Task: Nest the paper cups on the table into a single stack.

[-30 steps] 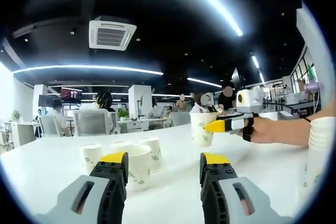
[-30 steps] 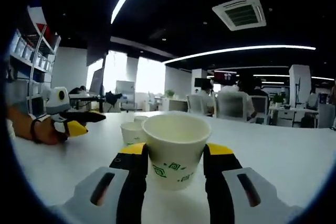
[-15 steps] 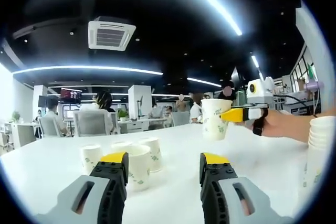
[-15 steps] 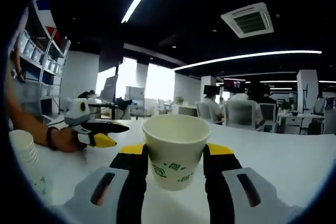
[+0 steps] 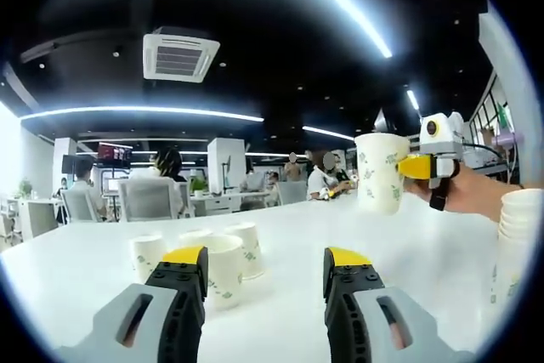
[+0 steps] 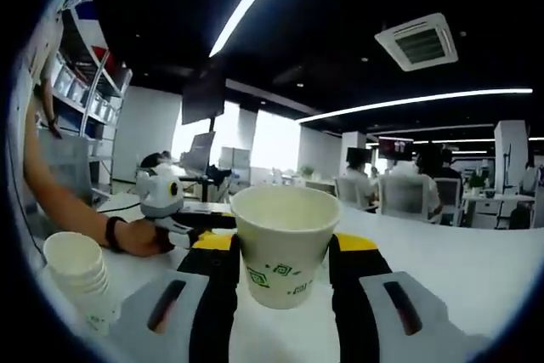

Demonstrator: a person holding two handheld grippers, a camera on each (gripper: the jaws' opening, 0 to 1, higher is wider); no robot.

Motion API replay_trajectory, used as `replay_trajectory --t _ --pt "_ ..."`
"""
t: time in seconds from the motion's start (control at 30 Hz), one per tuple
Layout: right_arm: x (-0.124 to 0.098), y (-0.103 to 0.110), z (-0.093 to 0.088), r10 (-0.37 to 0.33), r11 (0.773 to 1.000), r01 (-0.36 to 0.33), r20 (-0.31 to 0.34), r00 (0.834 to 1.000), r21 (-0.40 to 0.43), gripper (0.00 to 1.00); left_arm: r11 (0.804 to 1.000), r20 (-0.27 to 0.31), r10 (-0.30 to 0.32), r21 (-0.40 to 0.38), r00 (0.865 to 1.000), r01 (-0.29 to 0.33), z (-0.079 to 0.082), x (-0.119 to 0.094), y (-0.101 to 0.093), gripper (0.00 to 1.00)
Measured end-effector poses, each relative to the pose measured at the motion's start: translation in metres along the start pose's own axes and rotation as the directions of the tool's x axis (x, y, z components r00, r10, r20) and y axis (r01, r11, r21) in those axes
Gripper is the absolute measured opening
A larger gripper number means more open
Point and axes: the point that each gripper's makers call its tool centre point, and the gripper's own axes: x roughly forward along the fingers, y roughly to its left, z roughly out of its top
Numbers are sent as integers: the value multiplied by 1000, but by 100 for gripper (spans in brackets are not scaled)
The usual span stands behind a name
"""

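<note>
Our right hand-held gripper (image 6: pixel 284 265) is clamped on a paper cup (image 6: pixel 285 240), held above the table (image 6: pixel 476 269) near the stack (image 6: pixel 79 278). Our left hand-held gripper (image 5: pixel 265 268) stands apart, empty, facing loose cups (image 5: pixel 223 263). Squeezing could crumple the cup; a tilted descent could topple the stack.

Matt white paper cup (image 6: pixel 285 244) with green print; glossy smooth white table (image 5: pixel 76 265); gripper (image 6: pixel 285 265) jaws of grey-and-yellow plastic.
</note>
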Motion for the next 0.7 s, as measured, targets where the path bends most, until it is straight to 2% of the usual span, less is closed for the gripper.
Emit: replay_trajectory --t 0.5,0.63,0.7 --pt "-22 28 17 34 999 -34 -22 999 10 44 1000 -1 0 0 1000 0 -1 0 -1 58" --pt "-31 40 30 52 999 -52 2 999 14 44 1000 -1 -1 0 1000 1 -1 1 0 58" --pt "-36 46 38 55 998 -55 4 998 -14 44 1000 -2 0 0 1000 0 -1 1 0 58"
